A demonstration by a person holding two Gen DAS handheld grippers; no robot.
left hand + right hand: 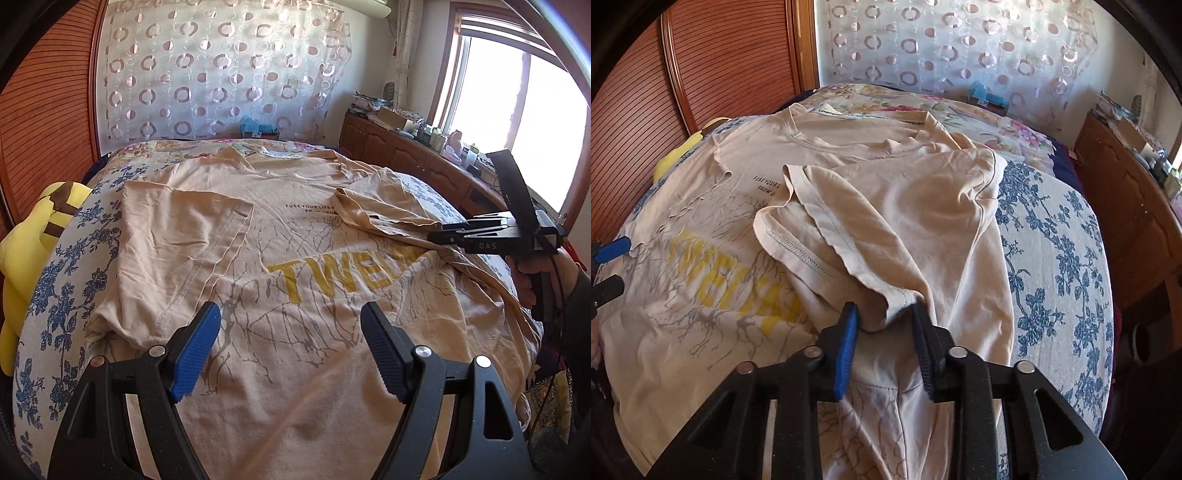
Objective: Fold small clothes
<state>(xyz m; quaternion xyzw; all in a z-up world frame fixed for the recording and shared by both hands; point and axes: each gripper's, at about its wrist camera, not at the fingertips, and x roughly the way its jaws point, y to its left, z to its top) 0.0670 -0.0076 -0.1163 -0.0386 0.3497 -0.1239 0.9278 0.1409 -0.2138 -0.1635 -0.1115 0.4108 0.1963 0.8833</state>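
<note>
A beige T-shirt [295, 221] with yellow lettering lies front up on the bed. Its left sleeve [177, 229] is folded in over the chest. My left gripper [291, 310] hovers open over the shirt's lower middle with nothing between its fingers; it also shows at the left edge of the right wrist view [609, 266]. My right gripper [884, 314] is closed on a bunched fold of the T-shirt [905, 206] at its right side, where the right sleeve [820, 206] lies folded inward. In the left wrist view the right gripper [430, 234] holds that fold slightly raised.
The bed cover [1052, 258] has a blue flower print. A yellow plush toy [33, 240] lies at the bed's left edge beside a slatted wooden door [48, 110]. A wooden cabinet [406, 147] with clutter runs under the window [517, 110] on the right.
</note>
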